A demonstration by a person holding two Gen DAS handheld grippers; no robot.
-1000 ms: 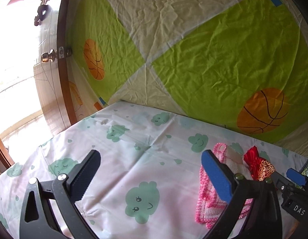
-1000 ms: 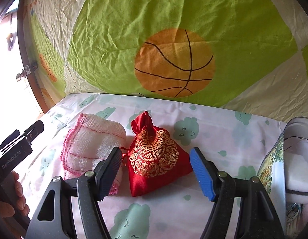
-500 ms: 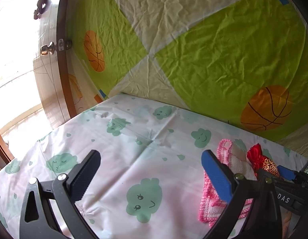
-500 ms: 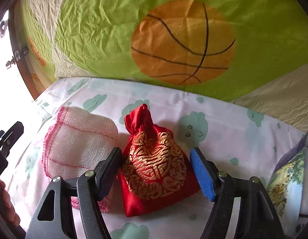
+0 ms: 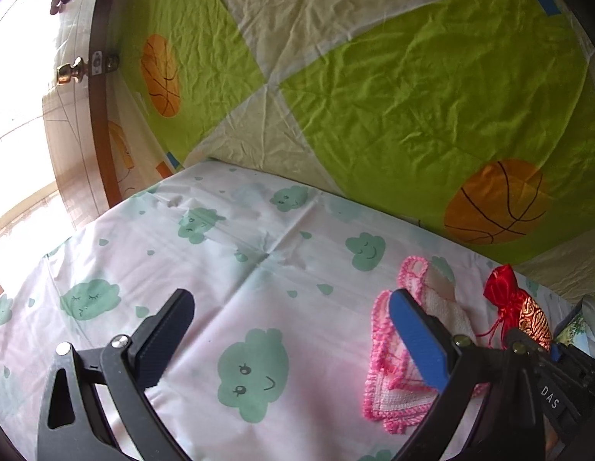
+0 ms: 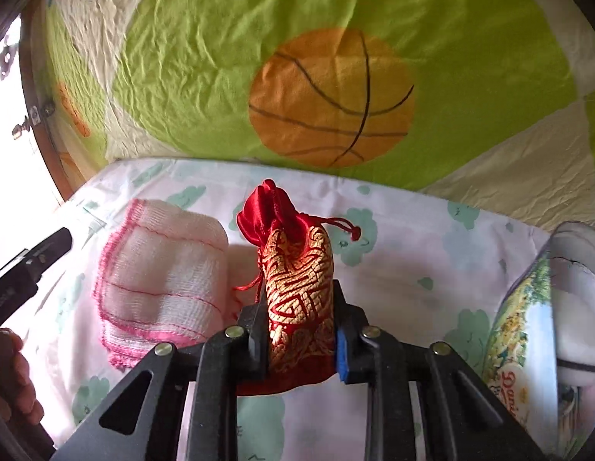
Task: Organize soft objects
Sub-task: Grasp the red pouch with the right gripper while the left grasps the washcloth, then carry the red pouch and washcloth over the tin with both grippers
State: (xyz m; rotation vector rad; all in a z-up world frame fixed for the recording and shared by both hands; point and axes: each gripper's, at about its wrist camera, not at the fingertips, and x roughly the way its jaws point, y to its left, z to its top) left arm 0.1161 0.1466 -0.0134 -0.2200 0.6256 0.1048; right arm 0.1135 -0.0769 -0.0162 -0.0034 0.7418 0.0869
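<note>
The right gripper (image 6: 299, 340), jaws closing, clamps the soft, light red pouch (image 6: 297, 269) between its fingers low on the belly, a sound hold, while the left gripper (image 5: 293, 330) gapes empty

Red satin drawstring pouches with gold embroidery (image 6: 297, 280): one
Pink-edged white gauze cloths (image 6: 163, 276): one
Printed tins (image 6: 528, 345): one
Two-finger grippers (image 5: 293, 334) (image 6: 297, 330): two

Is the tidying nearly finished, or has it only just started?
Only just started. Nothing looks put away yet. The right claw is closing on the red pouch, squeezing it between its pads. The pink cloth lies on the sheet untouched, and the left claw is open with nothing in it.
</note>
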